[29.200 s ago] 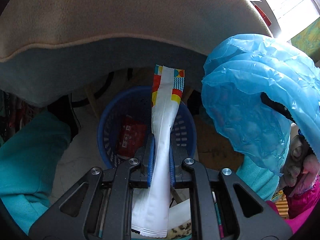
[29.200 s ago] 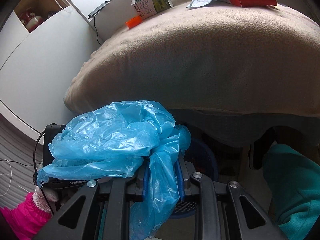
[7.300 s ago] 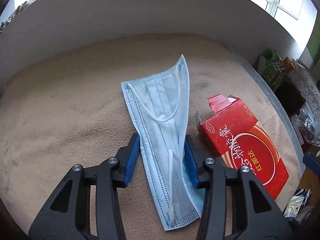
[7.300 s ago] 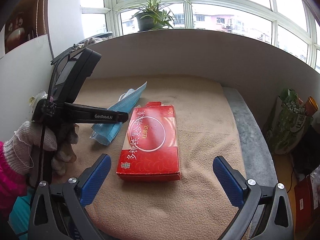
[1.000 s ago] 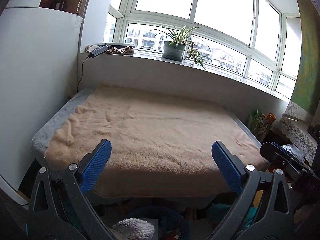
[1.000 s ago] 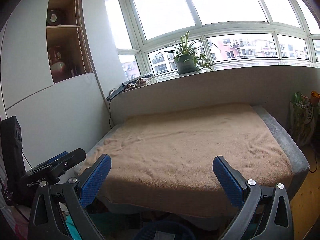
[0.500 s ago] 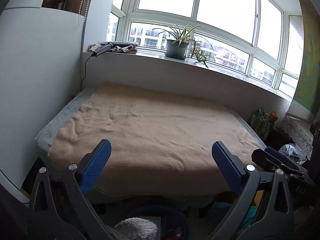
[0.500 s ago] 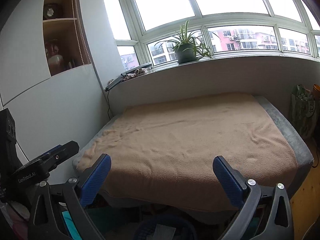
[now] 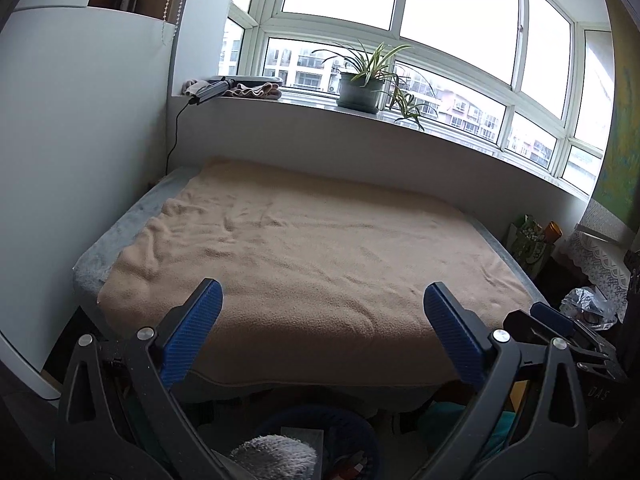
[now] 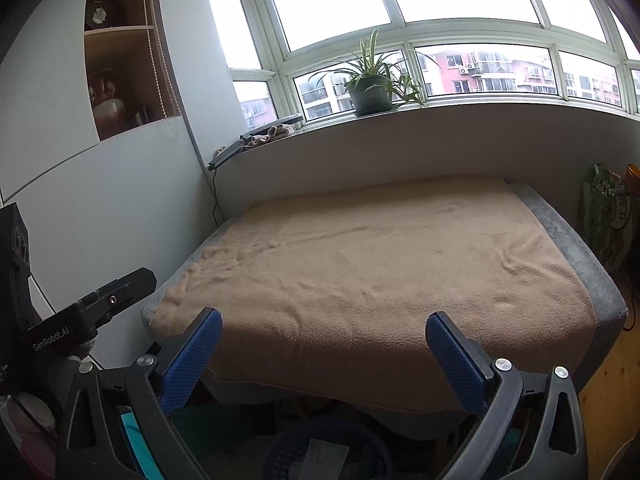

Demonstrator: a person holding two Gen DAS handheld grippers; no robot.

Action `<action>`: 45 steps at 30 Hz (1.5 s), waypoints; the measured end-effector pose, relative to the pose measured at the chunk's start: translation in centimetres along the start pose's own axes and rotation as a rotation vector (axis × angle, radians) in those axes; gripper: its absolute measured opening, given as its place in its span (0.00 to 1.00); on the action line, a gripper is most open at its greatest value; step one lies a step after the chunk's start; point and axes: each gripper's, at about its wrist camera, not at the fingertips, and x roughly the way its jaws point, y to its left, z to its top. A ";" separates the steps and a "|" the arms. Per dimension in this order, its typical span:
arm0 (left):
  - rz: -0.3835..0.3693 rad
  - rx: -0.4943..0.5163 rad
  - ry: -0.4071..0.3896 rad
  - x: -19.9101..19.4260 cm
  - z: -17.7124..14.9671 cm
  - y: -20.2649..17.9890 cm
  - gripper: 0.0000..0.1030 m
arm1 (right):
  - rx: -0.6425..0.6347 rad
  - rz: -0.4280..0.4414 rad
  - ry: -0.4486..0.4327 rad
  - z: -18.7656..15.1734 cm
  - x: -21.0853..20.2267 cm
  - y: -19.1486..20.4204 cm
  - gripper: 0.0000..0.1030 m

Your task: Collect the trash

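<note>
Both your grippers are spread wide with nothing between the blue pads. Your left gripper (image 9: 322, 330) hangs in front of the near edge of the bed, pointed across the tan blanket (image 9: 312, 252) toward the window, and your right gripper (image 10: 324, 356) sits in pretty much the same pose beside it. From the right wrist view you can see the left one's black body off at the left edge, and from the left wrist view the right one pokes in at the lower right.

The blanket top is bare, just some wrinkles near the left side, with the grey mattress (image 10: 576, 256) showing along its edges. The trash is down in the blue basket (image 10: 288, 454) on the floor, right below your grippers at the foot of the bed. You can see a pale flat piece (image 10: 324, 458) lying in it, and from the left wrist view a bit of red (image 9: 354, 465) too, though it's too dark to tell what's what.

A potted plant (image 10: 370, 80) stands on the windowsill, and a green bag (image 10: 604, 220) sits on the floor to the right of the bed.
</note>
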 end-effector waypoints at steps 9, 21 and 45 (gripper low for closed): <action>0.009 -0.006 0.000 -0.1 0.0 0.2 0.99 | 0.008 -0.003 0.001 -0.2 -0.1 0.0 1.00; 0.017 -0.011 0.003 0.0 -0.2 0.4 0.99 | 0.009 -0.002 0.015 -0.7 0.0 0.0 1.00; 0.041 -0.036 0.025 0.8 -0.9 1.4 0.99 | 0.007 -0.003 0.055 -1.3 1.1 -0.1 1.00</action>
